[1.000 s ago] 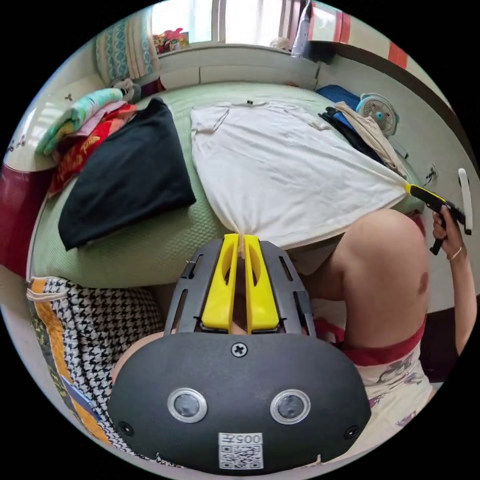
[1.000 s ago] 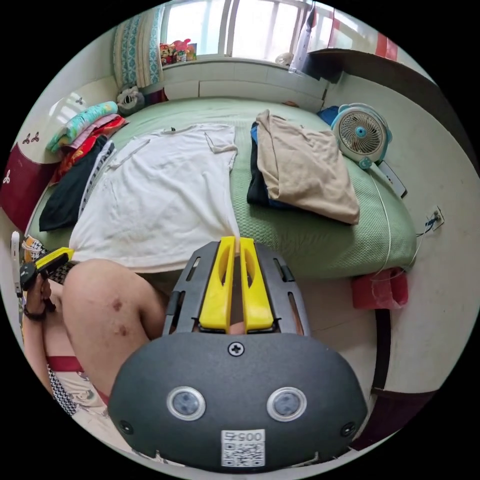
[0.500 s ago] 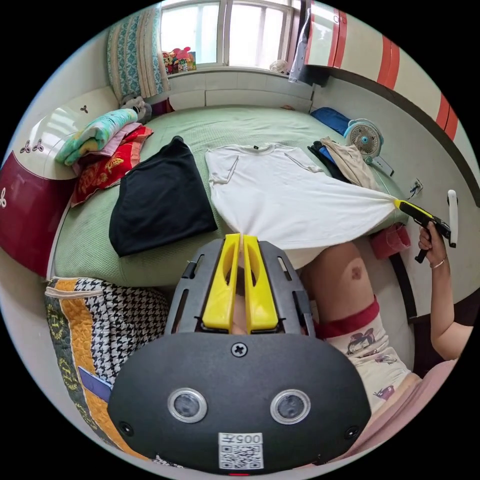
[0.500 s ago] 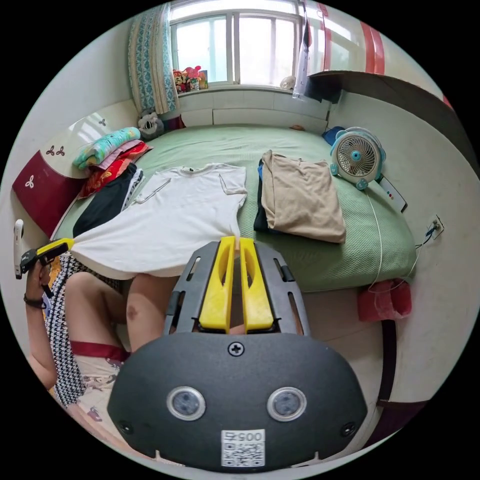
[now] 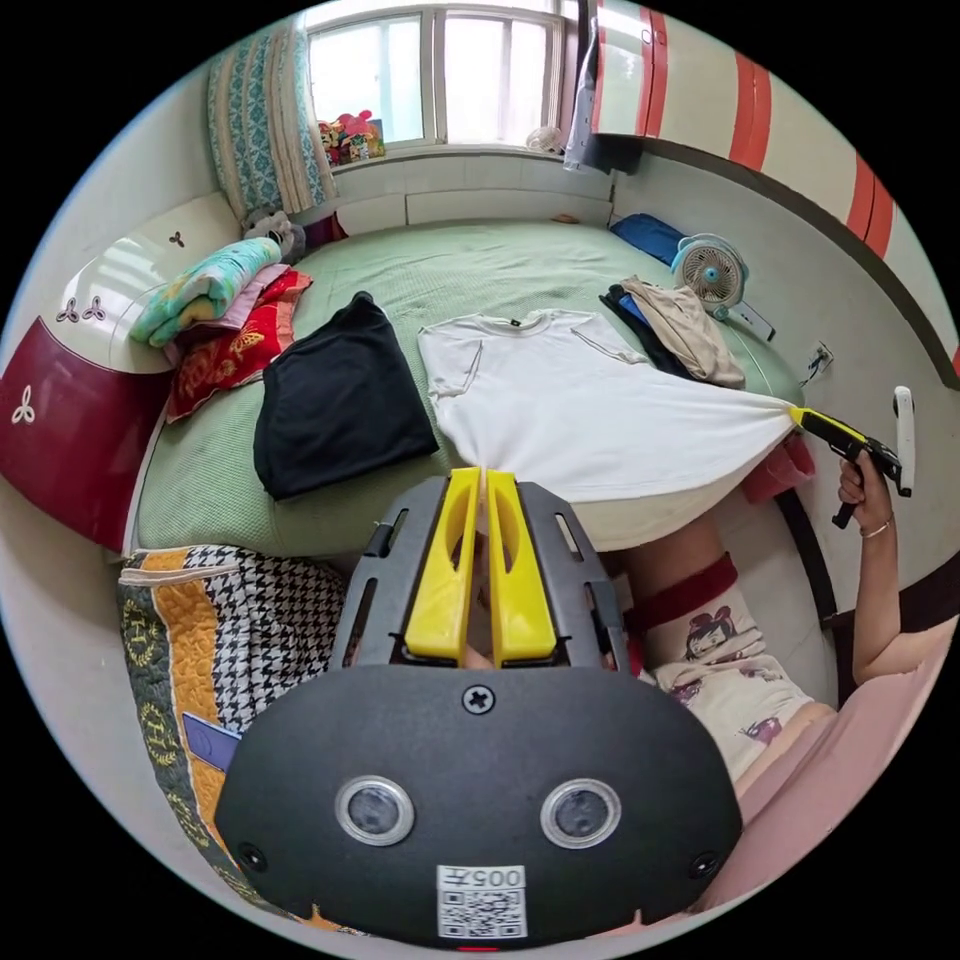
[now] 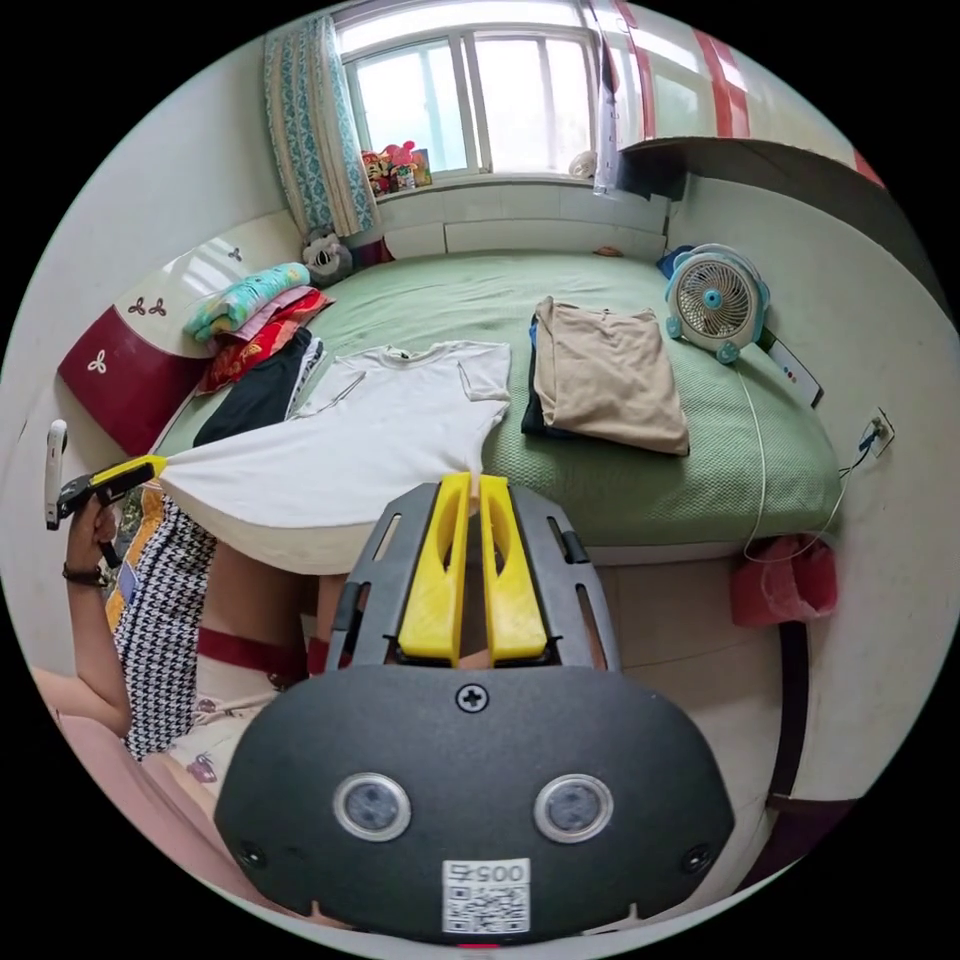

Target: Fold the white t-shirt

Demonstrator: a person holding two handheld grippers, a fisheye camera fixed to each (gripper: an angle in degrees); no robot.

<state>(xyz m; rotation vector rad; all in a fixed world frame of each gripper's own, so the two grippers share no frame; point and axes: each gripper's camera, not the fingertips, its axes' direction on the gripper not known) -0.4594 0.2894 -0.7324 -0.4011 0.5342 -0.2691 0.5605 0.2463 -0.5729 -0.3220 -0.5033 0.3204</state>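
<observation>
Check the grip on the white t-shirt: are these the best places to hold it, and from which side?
Probably yes. The white t-shirt lies collar-away on the bed, hem overhanging the near edge. The left gripper and right gripper each pinch a bottom hem corner, coming from the foot of the bed. Held there, the hem is pulled taut between them.
</observation>
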